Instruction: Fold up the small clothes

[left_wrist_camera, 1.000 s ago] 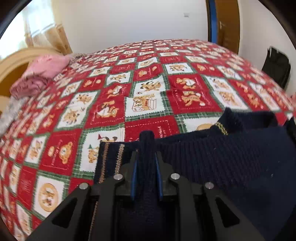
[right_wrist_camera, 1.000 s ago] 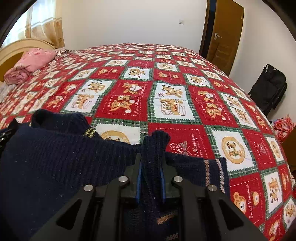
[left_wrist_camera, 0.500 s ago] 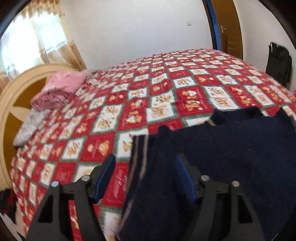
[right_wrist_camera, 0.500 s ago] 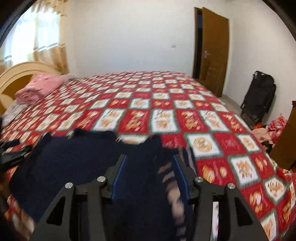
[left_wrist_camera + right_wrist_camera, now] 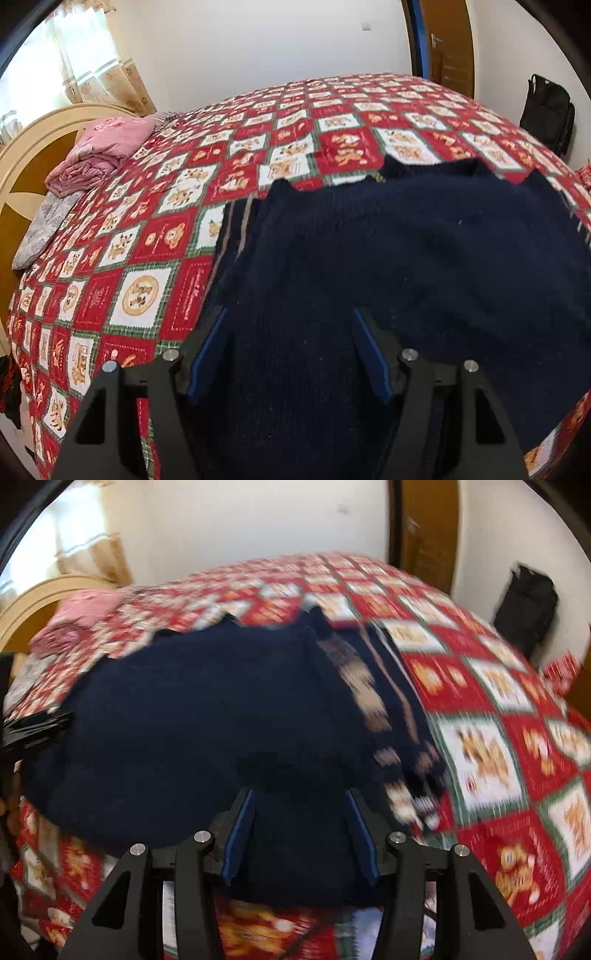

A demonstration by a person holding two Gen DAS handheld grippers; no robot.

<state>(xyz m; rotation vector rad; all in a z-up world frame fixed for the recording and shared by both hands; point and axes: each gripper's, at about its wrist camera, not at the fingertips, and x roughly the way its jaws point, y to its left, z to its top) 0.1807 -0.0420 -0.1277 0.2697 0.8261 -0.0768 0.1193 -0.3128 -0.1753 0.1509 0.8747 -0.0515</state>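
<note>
Both pairs of fingers stand apart with nothing pinched. The left gripper (image 5: 291, 350) has its blue-lined fingers (image 5: 208, 354) spread wide over dark knit, and the right gripper (image 5: 300, 834) is parted a little less, also over knit; both have just been opening, and the cloth lies beneath the gap rather than clamped in it.

Outward from there, the navy sweater (image 5: 388, 258) lies spread on the bed (image 5: 155, 288), near its front edge, on a red and white patchwork quilt. 1 sleeve with tan stripes (image 5: 373, 701) is laid along the right side of the body, and a striped edge shows at the left side in the left wrist view. The collar (image 5: 421, 170) points toward the far side of the bed.

Judging by this, the sleeves look turned in and released, so 1 stage seems done. Left to do, most likely: folding the body across itself into a compact packet. Folded pink cloth (image 5: 99, 155) sits well apart by the headboard (image 5: 33, 155); a black bag (image 5: 546, 110) stands by the wall.
</note>
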